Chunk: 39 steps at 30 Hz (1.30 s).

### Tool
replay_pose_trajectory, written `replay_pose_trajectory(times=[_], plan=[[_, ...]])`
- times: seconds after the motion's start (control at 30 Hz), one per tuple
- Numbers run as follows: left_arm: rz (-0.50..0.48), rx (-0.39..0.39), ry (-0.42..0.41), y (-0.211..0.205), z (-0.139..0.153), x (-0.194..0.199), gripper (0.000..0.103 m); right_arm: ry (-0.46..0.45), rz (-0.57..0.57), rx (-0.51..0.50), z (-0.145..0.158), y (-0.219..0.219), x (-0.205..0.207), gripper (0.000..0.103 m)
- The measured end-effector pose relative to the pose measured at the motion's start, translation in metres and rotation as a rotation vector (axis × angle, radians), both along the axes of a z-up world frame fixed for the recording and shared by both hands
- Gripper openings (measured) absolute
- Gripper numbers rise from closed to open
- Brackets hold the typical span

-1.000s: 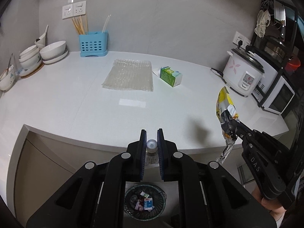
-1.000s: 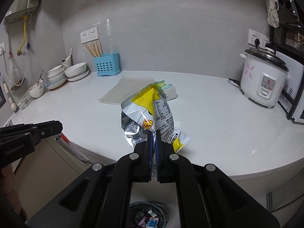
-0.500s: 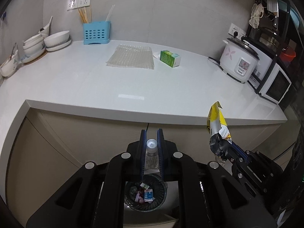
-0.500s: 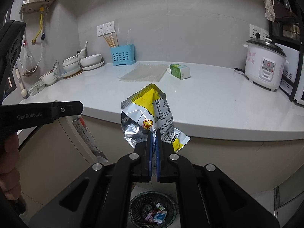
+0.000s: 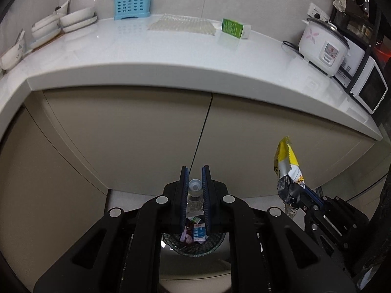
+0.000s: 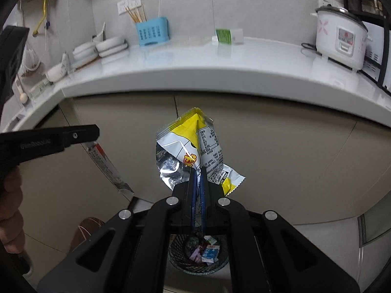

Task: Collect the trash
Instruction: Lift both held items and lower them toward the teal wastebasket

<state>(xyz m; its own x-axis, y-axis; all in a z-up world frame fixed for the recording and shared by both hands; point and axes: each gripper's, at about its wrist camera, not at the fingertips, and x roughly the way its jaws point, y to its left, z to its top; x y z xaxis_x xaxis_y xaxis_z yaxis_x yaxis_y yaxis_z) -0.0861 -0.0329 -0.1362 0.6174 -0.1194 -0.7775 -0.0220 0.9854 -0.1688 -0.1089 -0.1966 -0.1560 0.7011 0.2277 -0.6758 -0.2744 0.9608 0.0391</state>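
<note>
My left gripper [image 5: 195, 171] is shut on a squeezed tube with a white cap [image 5: 195, 185]. In the right wrist view that tube [image 6: 105, 163] hangs slanting down from the left gripper [image 6: 95, 131]. My right gripper [image 6: 198, 171] is shut on a crumpled yellow and silver snack bag [image 6: 195, 141], which stands up from its tips; the left wrist view shows the bag [image 5: 286, 163] at the right. A dark mesh trash basket [image 5: 176, 246] [image 6: 178, 263] holding several small wrappers stands on the floor below both grippers, partly hidden by them.
Beige cabinet doors [image 5: 136, 136] stand right in front, under the white countertop edge [image 5: 171, 73]. On the counter lie a bubble wrap sheet [image 5: 180, 23] and a green carton [image 5: 232, 28], with a rice cooker [image 5: 322, 46], a blue utensil holder [image 5: 132, 5] and bowls [image 5: 75, 19].
Both grippers have sunk from above the counter to below its edge, in front of the cabinet doors. The basket now looks larger and closer. Both grips are unchanged.
</note>
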Motion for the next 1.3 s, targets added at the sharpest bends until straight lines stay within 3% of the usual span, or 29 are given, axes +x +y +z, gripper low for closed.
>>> replay_pose_trajectory(times=[0.33,0.7,1.07,1.3], plan=[[0.000,-0.002,0.080,-0.003,-0.092,0.010,0.011,0.165,-0.038,-0.040,-0.108,0.000,0.016,0.002],[-0.032,-0.012,0.162,-0.015,-0.192,0.029,0.011,0.312,-0.068,-0.062,-0.197,-0.002,0.036,0.002],[-0.094,-0.013,0.266,-0.035,-0.290,0.055,0.011,0.458,-0.097,-0.084,-0.271,-0.010,0.066,0.002],[-0.125,-0.003,0.304,-0.035,-0.326,0.065,0.011,0.512,-0.089,-0.101,-0.296,-0.011,0.088,0.002]])
